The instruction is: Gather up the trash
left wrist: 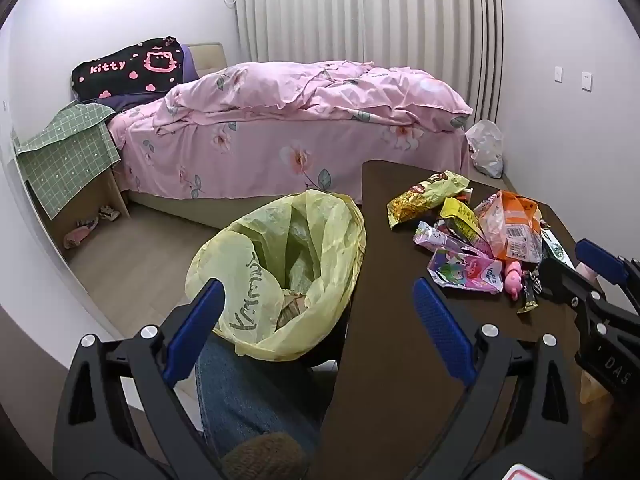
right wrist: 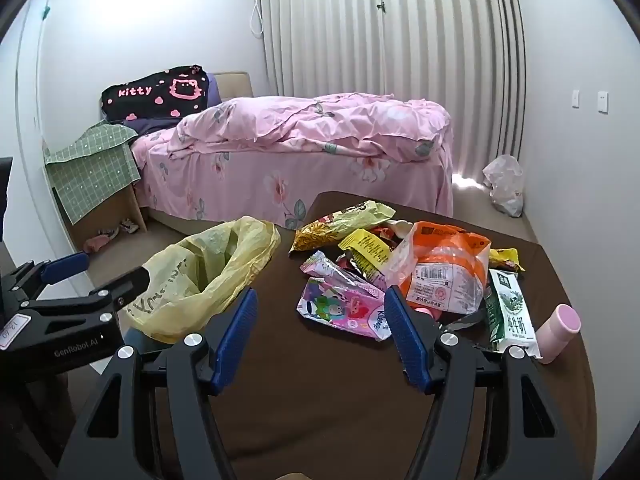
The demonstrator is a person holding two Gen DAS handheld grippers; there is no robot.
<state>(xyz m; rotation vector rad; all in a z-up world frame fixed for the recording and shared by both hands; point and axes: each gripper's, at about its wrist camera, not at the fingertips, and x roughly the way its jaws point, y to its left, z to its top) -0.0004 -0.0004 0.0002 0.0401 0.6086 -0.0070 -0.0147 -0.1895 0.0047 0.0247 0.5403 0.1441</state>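
A pile of wrappers lies on the dark brown table (right wrist: 320,380): an orange bag (right wrist: 440,276), a pink tissue pack (right wrist: 344,312), a yellow-green snack bag (right wrist: 340,220), a milk carton (right wrist: 512,312) and a pink cup (right wrist: 558,332). A yellow trash bag (left wrist: 288,272) stands open left of the table, with some trash inside. My left gripper (left wrist: 316,304) is open and empty over the bag and the table's edge. My right gripper (right wrist: 320,316) is open and empty just before the pink tissue pack. The pile also shows in the left wrist view (left wrist: 472,236).
A bed with a pink floral quilt (right wrist: 312,140) stands behind. A nightstand under a green cloth (left wrist: 68,160) is at the left. A white plastic bag (right wrist: 504,184) lies on the floor by the right wall. The person's jeans leg (left wrist: 248,392) is below the left gripper.
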